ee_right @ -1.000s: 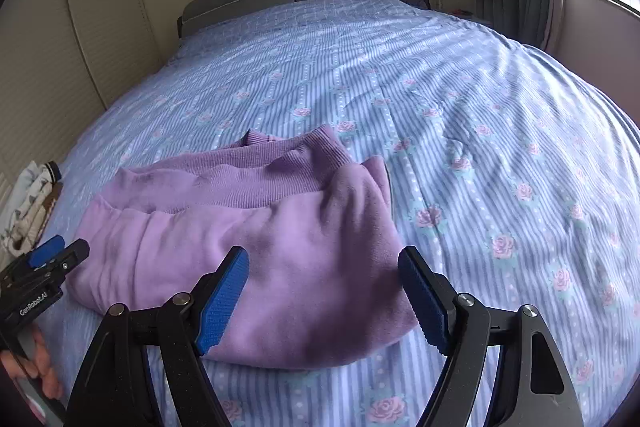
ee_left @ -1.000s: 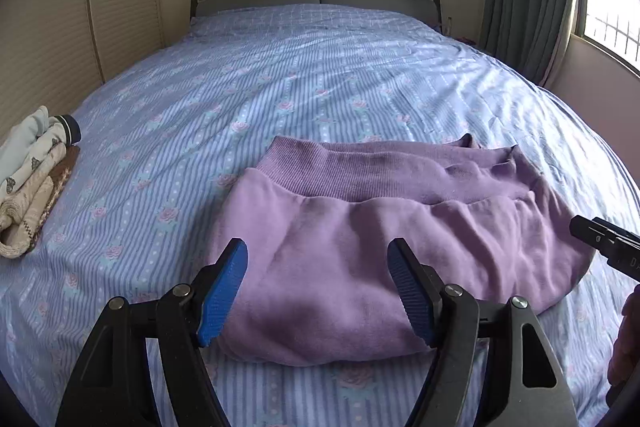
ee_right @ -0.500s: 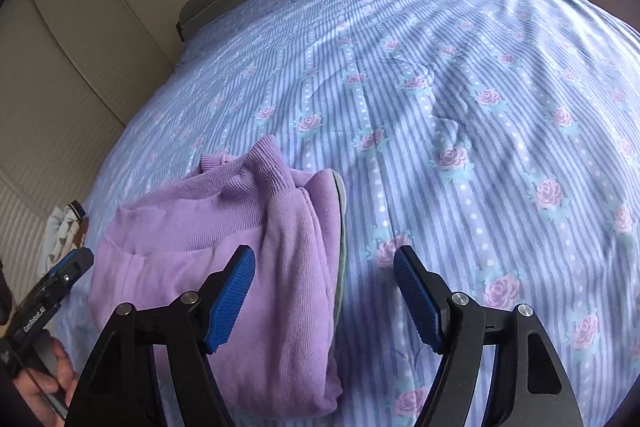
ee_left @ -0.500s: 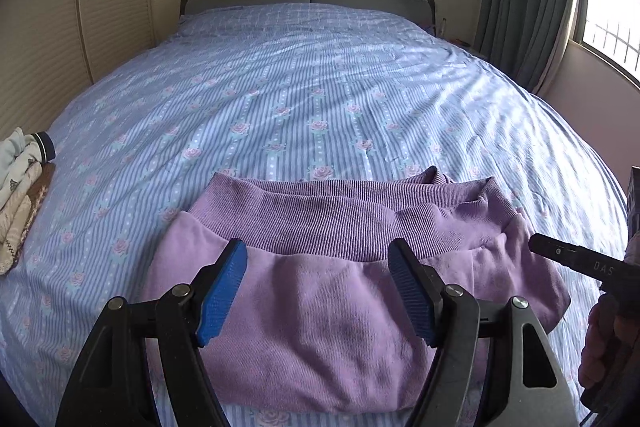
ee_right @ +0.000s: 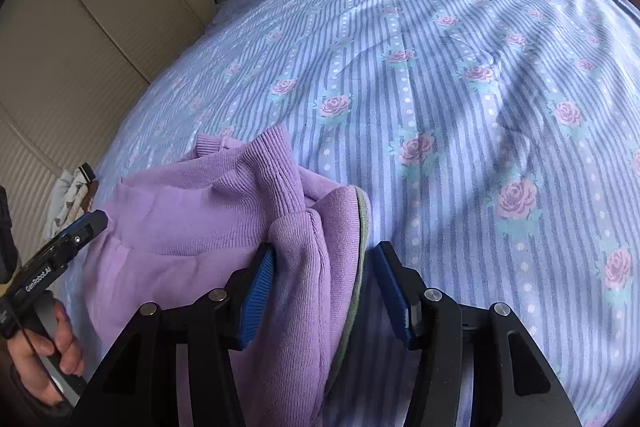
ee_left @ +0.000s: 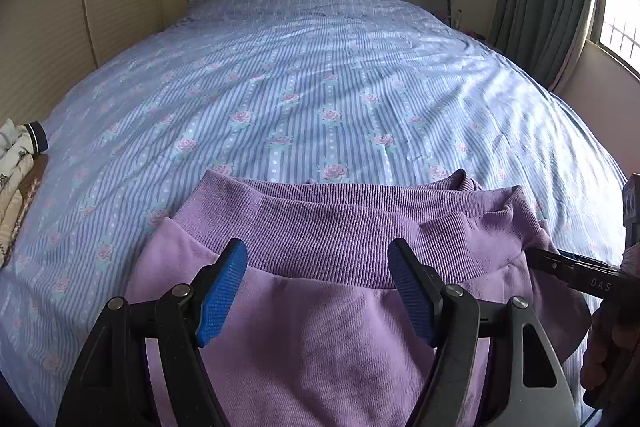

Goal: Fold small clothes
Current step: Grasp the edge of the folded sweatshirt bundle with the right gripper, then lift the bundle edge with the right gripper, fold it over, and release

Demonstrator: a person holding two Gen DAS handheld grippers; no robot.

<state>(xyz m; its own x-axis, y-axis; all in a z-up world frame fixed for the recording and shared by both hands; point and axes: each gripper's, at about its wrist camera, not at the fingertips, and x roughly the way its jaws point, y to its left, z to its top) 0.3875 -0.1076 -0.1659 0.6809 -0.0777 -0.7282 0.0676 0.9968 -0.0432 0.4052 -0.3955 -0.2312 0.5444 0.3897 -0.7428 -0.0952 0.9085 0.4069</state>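
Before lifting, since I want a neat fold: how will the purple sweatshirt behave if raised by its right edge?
The purple sweatshirt looks floppy: it already bunches between the right gripper's closing fingers. Its thick fleece probably grips well. The loose ribbed hem would likely sag.

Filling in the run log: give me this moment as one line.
task: fold clothes | purple garment on bed | left hand-held gripper open above it | right hand-held gripper closing on its edge

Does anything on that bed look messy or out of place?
Only the purple garment: its right edge is bunched into a ridge between the right tongs, which are closing on it. A small clothes pile sits at the bed's left edge. Nothing looks damaged.
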